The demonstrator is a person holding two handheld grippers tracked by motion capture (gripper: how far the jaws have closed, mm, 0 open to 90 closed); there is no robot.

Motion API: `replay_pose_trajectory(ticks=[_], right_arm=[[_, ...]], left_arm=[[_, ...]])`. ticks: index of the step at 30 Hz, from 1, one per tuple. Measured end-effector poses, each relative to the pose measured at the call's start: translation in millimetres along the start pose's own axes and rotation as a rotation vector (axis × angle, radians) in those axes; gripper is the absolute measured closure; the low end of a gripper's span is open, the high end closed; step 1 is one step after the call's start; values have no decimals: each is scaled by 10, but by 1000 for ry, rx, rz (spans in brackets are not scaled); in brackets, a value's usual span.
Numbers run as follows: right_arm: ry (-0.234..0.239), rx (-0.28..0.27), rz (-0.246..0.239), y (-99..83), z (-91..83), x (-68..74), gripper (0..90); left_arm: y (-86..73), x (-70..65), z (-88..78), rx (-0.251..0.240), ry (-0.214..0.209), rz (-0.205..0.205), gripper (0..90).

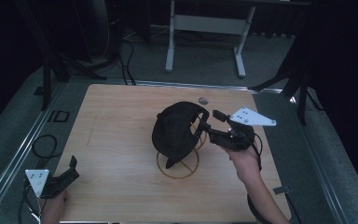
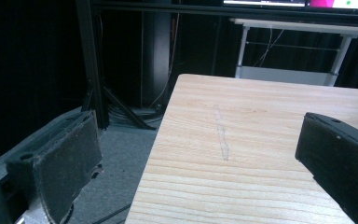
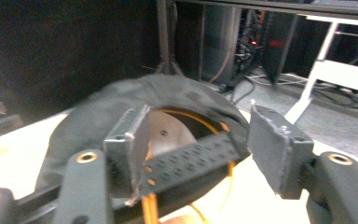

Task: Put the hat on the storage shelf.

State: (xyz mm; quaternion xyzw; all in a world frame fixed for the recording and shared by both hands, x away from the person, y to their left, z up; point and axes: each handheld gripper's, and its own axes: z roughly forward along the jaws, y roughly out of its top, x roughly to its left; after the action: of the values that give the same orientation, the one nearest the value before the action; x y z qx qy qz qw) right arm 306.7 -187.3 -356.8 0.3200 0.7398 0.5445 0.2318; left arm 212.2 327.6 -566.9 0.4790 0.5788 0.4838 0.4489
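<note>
Here the wooden table [image 1: 121,140] lies mostly bare: its whole left half is open, the near strip is free across its width, and the far edge has only a small grey object [image 1: 203,100] sitting close to it, right of centre. A faint scratch mark [image 2: 221,135] runs along the grain in the left gripper view. Past the far edge stands a white-legged desk frame [image 1: 205,28] on the grey floor, and dark stands flank the table on both sides.

The left gripper [image 1: 70,170] sits at the near left corner, right at the table's edge, well apart from everything else. Its jaws stand wide apart with nothing between them, one over the floor beside the table and one over the wood.

The right gripper [image 1: 208,122] reaches in from the near right, held by the person's right hand [image 1: 244,158], its grey three-cornered plate [image 1: 251,117] on top. Its jaws are spread, and in the right gripper view the cap's perforated adjuster strap [image 3: 191,163] runs between them, lying against the left jaw while the right jaw stands clear of it; whether the strap is actually gripped I cannot tell.

The black cap [image 1: 175,130] sits just right of the table's centre, draped over a thin yellow wire stand [image 1: 178,163] whose round base ring rests on the wood nearer than the cap. The cap is dark, soft and slightly crumpled, its opening turned toward the right gripper, with yellow wire showing inside.
</note>
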Motion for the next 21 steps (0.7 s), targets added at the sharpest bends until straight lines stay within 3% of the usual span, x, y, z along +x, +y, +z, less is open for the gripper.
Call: replay_pose_trajectory(ticks=[7, 8, 12, 14, 15, 16, 21], right_arm=[[-43, 9, 21, -108, -101, -194, 255], [-47, 11, 28, -158, -132, -257, 194], [-62, 25, 35, -249, -168, -346, 168], [-80, 33, 57, -378, -198, -451, 137], [-80, 33, 57, -378, -198, -451, 137], [-111, 53, 59, -484, -205, -506, 133], [-138, 74, 66, -707, -210, -629, 130]], left_arm=[[1, 0, 2, 4, -1, 0, 5], [1, 0, 2, 4, -2, 0, 5], [0, -2, 1, 2, 1, 0, 5], [0, -3, 2, 2, 2, 0, 5], [1, -3, 2, 2, 1, 0, 5], [0, -3, 2, 2, 2, 1, 5], [1, -5, 3, 3, 3, 1, 5]])
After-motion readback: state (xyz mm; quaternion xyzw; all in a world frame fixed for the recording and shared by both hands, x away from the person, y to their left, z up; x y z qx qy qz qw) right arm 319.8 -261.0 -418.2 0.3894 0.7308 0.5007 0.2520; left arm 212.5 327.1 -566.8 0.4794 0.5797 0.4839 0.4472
